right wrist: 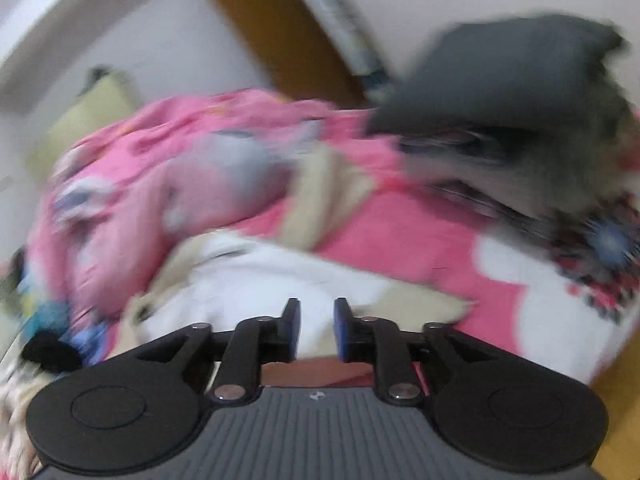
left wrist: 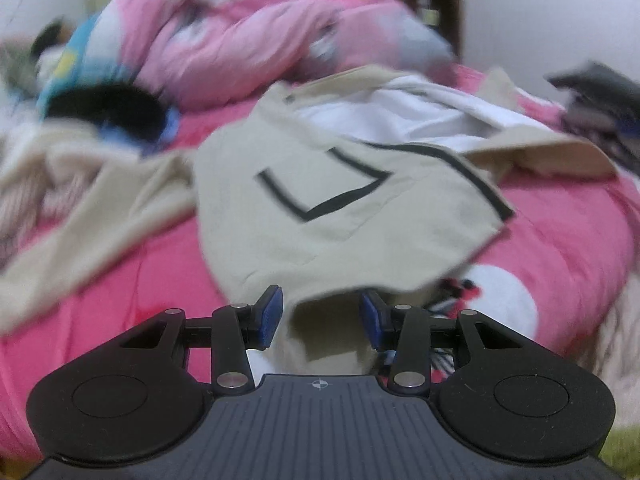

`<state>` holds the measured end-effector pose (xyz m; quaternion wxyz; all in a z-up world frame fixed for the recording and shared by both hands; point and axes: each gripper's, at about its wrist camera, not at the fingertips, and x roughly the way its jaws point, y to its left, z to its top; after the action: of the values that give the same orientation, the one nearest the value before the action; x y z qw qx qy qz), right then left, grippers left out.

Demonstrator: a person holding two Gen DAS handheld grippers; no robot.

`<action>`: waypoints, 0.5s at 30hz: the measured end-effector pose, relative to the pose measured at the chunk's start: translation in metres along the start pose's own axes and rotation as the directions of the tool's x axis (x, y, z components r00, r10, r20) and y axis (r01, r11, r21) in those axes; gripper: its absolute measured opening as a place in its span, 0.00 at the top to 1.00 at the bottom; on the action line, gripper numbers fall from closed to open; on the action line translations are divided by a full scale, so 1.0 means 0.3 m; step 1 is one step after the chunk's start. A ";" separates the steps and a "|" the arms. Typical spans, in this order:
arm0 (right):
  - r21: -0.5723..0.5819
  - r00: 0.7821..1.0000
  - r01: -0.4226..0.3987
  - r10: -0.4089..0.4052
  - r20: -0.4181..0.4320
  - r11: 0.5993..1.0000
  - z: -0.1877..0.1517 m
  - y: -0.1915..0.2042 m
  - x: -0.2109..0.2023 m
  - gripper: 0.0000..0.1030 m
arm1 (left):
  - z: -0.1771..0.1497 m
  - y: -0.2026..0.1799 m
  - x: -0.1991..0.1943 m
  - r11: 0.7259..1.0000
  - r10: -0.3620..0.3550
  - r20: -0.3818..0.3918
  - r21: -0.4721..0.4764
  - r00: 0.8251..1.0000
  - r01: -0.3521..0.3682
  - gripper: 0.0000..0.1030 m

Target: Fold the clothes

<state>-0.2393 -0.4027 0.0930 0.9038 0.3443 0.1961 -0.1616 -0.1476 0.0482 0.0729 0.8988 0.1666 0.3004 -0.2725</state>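
With both jaws apart and empty, left gripper point(left wrist: 321, 316) wide, right gripper point(right wrist: 317, 328) narrower, the beige shirt's point(left wrist: 340, 216) hem could slip and bunch.

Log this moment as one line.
left claw open at beige shirt hem | right claw open over its white lining | unfolded on pink bedspread

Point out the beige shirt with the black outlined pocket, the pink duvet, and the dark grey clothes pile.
Beige shirt with black outlined pocket point(left wrist: 320, 216), left wrist view: front panel, below the pocket outline.
Pink duvet point(left wrist: 240, 36), left wrist view: bunched middle.
Dark grey clothes pile point(right wrist: 508, 80), right wrist view: top garment.
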 end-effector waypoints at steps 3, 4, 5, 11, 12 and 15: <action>0.059 0.971 -0.173 0.180 -0.156 0.983 -0.047 0.057 0.091 0.54 | 0.022 -0.094 0.024 0.990 -0.054 -0.001 0.133 0.999 0.053 0.44; 0.129 0.949 -0.201 0.226 -0.221 0.971 -0.078 0.064 0.143 0.54 | 0.028 -0.119 0.041 0.984 -0.065 -0.007 0.167 0.998 0.065 0.43; 0.185 0.927 -0.218 0.262 -0.269 0.958 -0.101 0.070 0.196 0.54 | 0.035 -0.144 0.059 0.976 -0.070 -0.009 0.207 0.997 0.071 0.43; 0.433 0.885 -0.148 0.315 -0.344 0.889 -0.219 0.080 0.385 0.54 | 0.068 -0.221 0.092 0.926 -0.100 0.017 0.367 0.995 0.087 0.43; 0.474 0.884 -0.138 0.324 -0.337 0.870 -0.228 0.072 0.405 0.54 | 0.069 -0.220 0.082 0.924 -0.109 0.027 0.370 0.994 0.092 0.43; 0.533 0.892 -0.143 0.342 -0.295 0.834 -0.238 0.061 0.434 0.54 | 0.056 -0.205 0.061 0.925 -0.103 0.030 0.370 0.994 0.084 0.43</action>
<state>-0.1355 -0.3612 -0.0063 0.7422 0.6121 0.2722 -0.0189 -0.1642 -0.0156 0.0658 0.8446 0.3110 0.2295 -0.3705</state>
